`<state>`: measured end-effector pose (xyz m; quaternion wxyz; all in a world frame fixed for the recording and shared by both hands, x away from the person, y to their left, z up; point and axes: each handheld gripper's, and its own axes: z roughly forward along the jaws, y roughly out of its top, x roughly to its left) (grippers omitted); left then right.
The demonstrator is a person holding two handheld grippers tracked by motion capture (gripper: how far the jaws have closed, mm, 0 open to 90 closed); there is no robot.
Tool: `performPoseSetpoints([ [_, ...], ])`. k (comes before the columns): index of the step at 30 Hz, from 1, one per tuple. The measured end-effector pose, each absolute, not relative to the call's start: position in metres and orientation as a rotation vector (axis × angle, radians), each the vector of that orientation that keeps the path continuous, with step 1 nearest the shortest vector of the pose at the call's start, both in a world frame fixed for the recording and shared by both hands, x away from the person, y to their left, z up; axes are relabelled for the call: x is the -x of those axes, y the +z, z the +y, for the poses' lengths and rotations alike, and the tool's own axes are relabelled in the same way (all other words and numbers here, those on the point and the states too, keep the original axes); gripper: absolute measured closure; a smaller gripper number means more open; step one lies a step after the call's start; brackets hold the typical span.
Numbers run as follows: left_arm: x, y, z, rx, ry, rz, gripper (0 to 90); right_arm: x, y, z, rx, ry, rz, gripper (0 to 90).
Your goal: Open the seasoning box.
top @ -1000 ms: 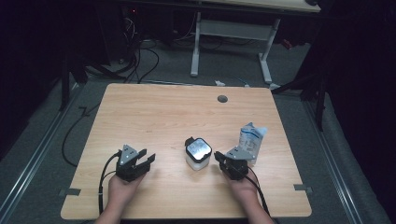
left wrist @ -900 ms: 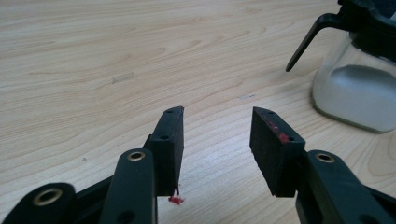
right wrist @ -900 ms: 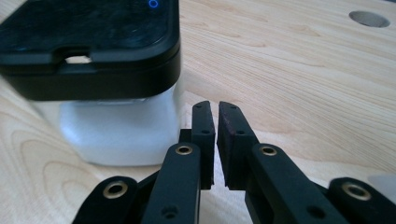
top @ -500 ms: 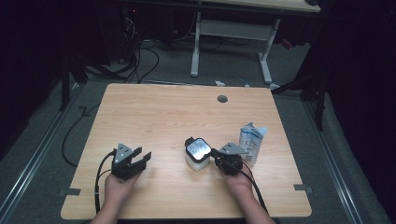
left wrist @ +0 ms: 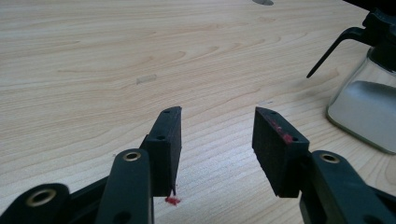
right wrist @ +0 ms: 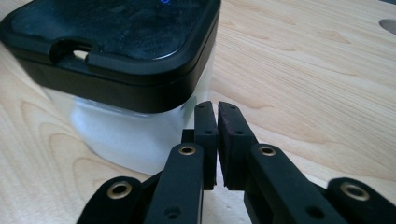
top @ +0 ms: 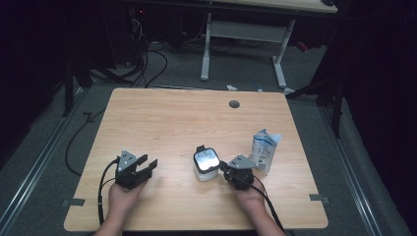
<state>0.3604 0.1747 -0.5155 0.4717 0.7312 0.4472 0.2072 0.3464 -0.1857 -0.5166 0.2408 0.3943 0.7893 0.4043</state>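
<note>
The person's left hand (top: 121, 196) comes in from the near edge of the tabletop (top: 177, 118) and holds the left tool (top: 146, 165) low over the wood. Its two black jaws point away from the person and a little toward the middle. They are spread wide, with bare wood showing between them and nothing held. In the left gripper view, the left tool (left wrist: 217, 135) has a small red mark on the pad of one jaw. A tiny red speck lies on the wood just under the other jaw. A black cable (top: 102, 189) trails back from this tool toward the person.

The right hand (top: 247, 199) also comes in from the near edge and holds the right tool (top: 222, 166) low over the wood. Its jaws are pressed close together, with only a thin gap between them, and they pinch nothing.

A jar (top: 206, 164) stands just ahead of the right tool's tips and a little to their left. It has a square black lid with rounded corners, and the lid shines in the light. In the right gripper view, the jar (right wrist: 140, 135) has a clear body that looks white inside. The lid has a small notch at its edge.

A white and blue pouch (top: 264, 149) stands upright just beyond the right tool, on its right side. A small round hole (top: 234, 104) sits in the wood far ahead of both tools.
</note>
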Motion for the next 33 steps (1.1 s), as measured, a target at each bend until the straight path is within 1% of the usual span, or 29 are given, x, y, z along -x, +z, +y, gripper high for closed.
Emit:
performPoseSetpoints([
  [19, -0.36, -0.516, 0.172, -1.8, 0.506, 1.083, 51.7, -0.327, -0.519, -0.175, -1.03, 1.141, 2.183, 86.6],
  [28, -0.36, -0.517, 0.172, -1.803, 0.506, 1.081, 51.7, -0.325, -0.519, -0.173, -1.02, 1.147, 2.188, 86.3],
  [33, -0.359, -0.517, 0.172, -1.802, 0.506, 1.081, 51.5, -0.325, -0.519, -0.175, -1.022, 1.157, 2.183, 84.0],
])
